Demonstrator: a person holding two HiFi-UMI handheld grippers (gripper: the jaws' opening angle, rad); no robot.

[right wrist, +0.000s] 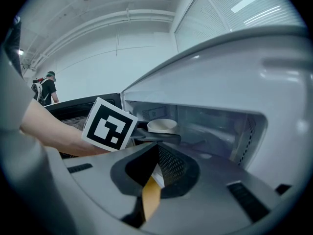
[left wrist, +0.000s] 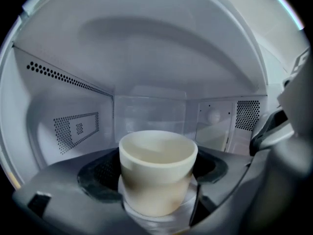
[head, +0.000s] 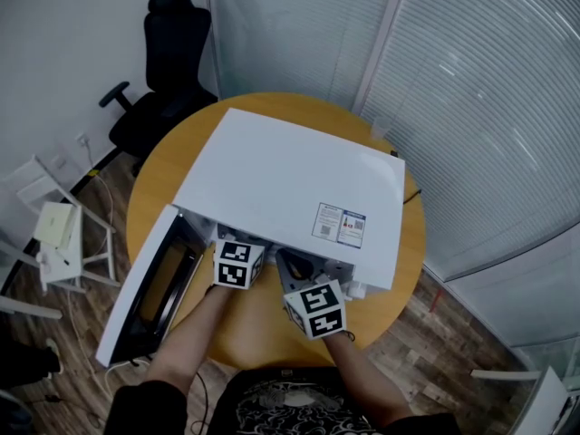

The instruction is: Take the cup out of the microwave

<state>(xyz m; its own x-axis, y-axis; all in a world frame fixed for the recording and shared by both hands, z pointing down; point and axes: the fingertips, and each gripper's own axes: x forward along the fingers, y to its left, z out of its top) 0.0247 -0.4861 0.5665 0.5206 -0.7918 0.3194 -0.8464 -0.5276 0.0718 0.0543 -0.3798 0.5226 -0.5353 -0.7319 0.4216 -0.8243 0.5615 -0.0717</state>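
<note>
Cream cup [left wrist: 157, 173] sits clamped in the left gripper [left wrist: 157, 192], so draw it level from the microwave [head: 290, 179], keeping the closed, empty right gripper [right wrist: 150, 180] aside.

Left hand-held gripper [left wrist: 158, 182] jaws clamped on cup [right wrist: 162, 126]; right hand-held gripper [right wrist: 151, 180] alongside, jaws nearly together, empty.

A white boxy microwave [head: 281, 179] lies across a round orange-brown wooden table [head: 168, 166], with a small printed sticker [head: 340, 225] on its top panel toward 4 o'clock. Its dark-windowed door [head: 149, 284] hangs open toward 8 o'clock. At the open front, the left gripper [head: 237, 263] and right gripper [head: 315, 308] sit side by side on bare forearms. A black office chair [head: 163, 71] stands at 11 o'clock, a white folding rack [head: 59, 234] at 9 o'clock, and pale window blinds [head: 471, 98] at 2 o'clock.
</note>
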